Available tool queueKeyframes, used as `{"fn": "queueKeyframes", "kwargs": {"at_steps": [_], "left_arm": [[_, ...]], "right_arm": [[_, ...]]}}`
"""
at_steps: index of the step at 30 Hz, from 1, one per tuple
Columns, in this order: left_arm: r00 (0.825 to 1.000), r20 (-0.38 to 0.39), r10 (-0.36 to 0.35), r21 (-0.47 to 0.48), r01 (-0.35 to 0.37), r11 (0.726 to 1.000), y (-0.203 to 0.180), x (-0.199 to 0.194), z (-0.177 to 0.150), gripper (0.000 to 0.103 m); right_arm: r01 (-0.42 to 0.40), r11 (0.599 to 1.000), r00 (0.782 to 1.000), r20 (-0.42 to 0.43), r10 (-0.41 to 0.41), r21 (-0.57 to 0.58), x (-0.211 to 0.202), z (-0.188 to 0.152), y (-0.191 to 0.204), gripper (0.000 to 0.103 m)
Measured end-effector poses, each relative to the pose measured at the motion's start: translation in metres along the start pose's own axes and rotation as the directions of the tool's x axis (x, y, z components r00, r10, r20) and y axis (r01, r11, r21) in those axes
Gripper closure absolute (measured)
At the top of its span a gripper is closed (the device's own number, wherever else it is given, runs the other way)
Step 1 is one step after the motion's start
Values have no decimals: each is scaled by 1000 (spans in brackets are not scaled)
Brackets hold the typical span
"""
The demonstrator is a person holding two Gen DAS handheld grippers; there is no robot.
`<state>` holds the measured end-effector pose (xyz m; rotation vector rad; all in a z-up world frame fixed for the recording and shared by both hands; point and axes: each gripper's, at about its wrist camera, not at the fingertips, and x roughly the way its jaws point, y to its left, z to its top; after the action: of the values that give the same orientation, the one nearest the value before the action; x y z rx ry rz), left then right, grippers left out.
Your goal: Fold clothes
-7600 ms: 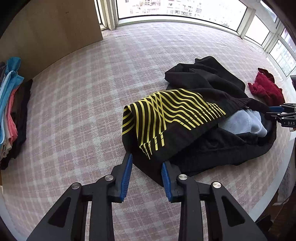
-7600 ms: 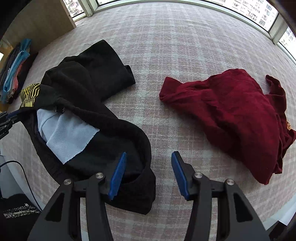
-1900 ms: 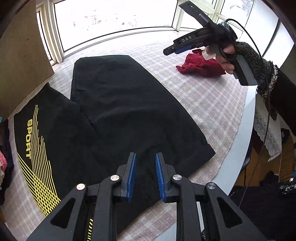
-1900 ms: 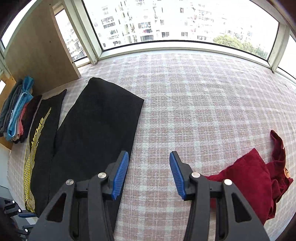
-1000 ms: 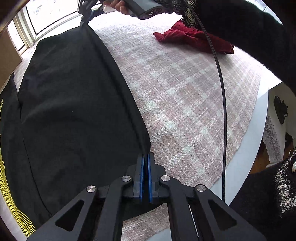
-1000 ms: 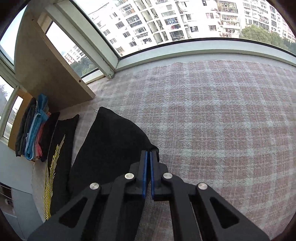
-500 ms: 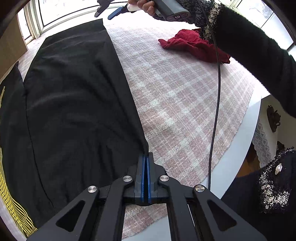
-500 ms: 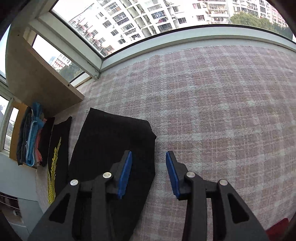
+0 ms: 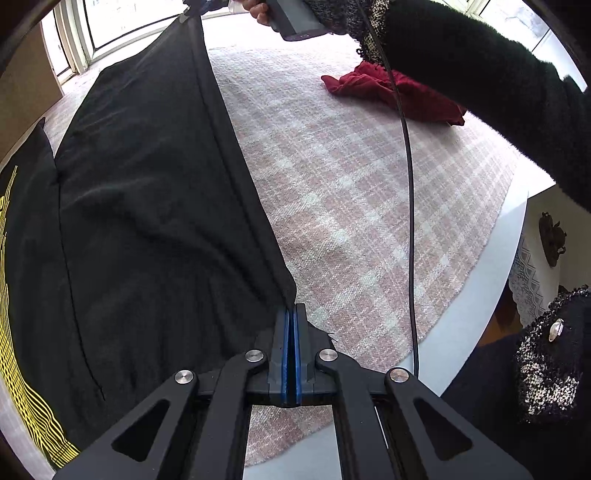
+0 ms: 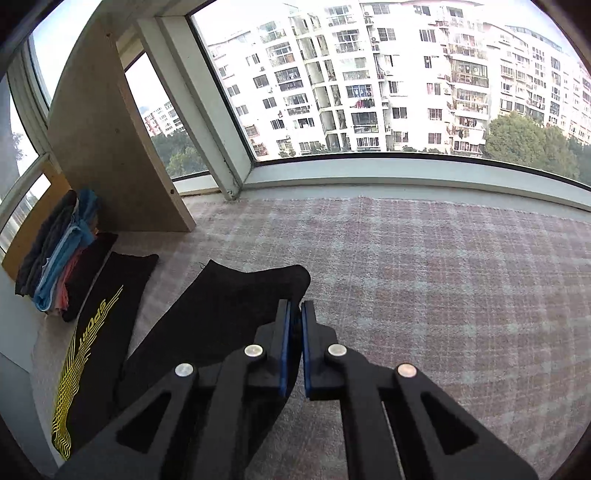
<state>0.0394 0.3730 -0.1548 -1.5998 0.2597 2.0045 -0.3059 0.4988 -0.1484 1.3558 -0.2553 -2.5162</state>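
Black trousers (image 9: 147,192) with yellow SPORT stripes lie spread on the pink plaid cloth (image 9: 351,177). My left gripper (image 9: 290,314) is shut on the near corner of the right trouser leg and holds it lifted. My right gripper (image 10: 295,310) is shut on the far corner of the same leg (image 10: 229,306), raised off the cloth. The leg's edge is stretched taut between both grippers. The right gripper also shows at the top of the left wrist view (image 9: 192,9). The striped leg (image 10: 96,332) lies flat to the left.
A crumpled red garment (image 9: 391,94) lies on the cloth to the right. A stack of folded clothes (image 10: 62,254) stands at the far left beside a wooden panel (image 10: 110,147). The table's white edge (image 9: 480,295) runs near right. Windows border the far side.
My right gripper, open half a second ago, has shut on the far corner of the leg and lifted it. The left gripper stays shut on the near corner and has risen.
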Motion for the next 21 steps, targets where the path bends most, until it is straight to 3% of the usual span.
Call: {"fn": "queueKeyframes", "kwargs": {"at_steps": [2,5,7,12,17,19,21], "left_arm": [[1000,1,-1,-11,1,1000,0,2,1,99],[1000,20,-7,-37,7,999,2,-4,-3,97],[999,43,-7,-56,10,998,5,-14,-10,90],[999,49,-5,-92,10,996,4,-26,-29,89],[999,18,-37,-66,38,997,-12,-12,-30,75],[1000,17,-26,-47,27,999,-21,-3,-24,73],[1000,16,5,-36,-4,999,-27,4,-20,66]], "right_arm": [[12,997,997,-73,-6,75,12,-2,-17,56],[-13,986,991,-131,35,168,27,-8,-38,56],[-24,982,988,-146,52,187,33,-10,-44,56],[-14,989,987,-155,37,145,39,-9,-35,56],[-21,994,985,-169,40,110,44,-5,-26,57],[-20,995,983,-179,37,94,46,-4,-23,66],[8,998,982,-189,4,67,49,-2,-20,94]]}}
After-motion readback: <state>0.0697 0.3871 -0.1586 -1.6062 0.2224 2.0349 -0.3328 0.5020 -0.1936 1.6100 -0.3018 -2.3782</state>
